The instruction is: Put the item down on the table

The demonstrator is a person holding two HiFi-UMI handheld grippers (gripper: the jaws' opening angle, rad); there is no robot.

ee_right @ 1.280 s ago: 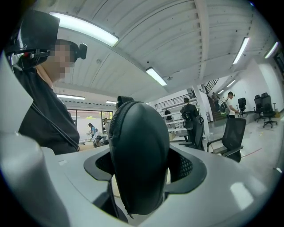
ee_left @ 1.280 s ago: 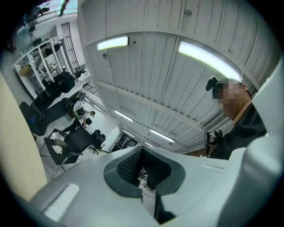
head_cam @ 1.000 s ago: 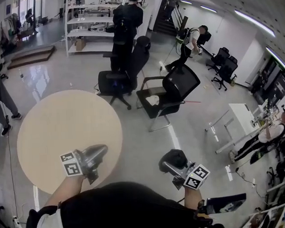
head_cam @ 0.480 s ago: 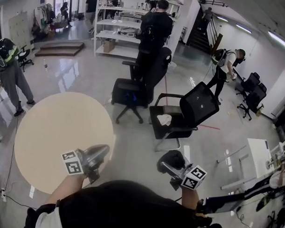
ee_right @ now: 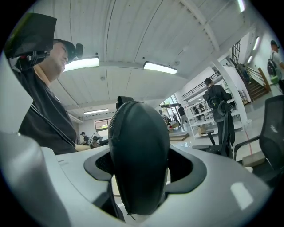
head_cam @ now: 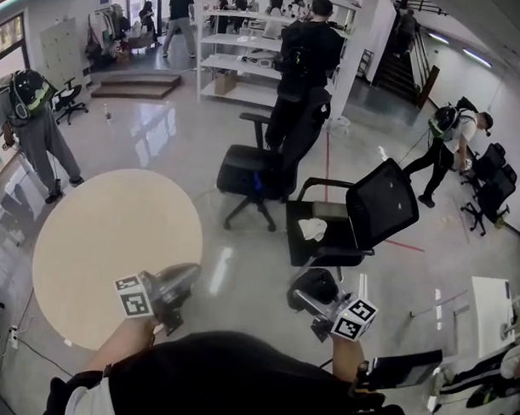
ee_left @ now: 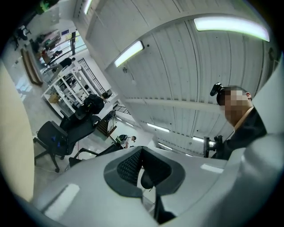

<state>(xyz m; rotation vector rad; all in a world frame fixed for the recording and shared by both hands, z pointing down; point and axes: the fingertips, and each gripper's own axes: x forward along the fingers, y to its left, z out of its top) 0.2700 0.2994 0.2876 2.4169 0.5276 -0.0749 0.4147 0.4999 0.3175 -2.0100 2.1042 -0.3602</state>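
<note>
Right tongs (head_cam: 310, 296) are clamping a black case (ee_right: 137, 155) above the floor (head_cam: 245, 271), left tongs (head_cam: 186, 275) closed, empty; releasing short of the table (head_cam: 99, 242) at 10 o'clock risks dropping it.

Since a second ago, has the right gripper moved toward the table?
No. Right gripper, shut on the black case, still hangs beyond the round table's right edge.

Head view down, gripper views ceilingward

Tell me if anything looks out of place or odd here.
A crumpled white cloth or paper lies on the seat of a black chair standing out on the open floor. The right gripper holds the black zippered case over the floor, beside the round table, not above it.
</note>
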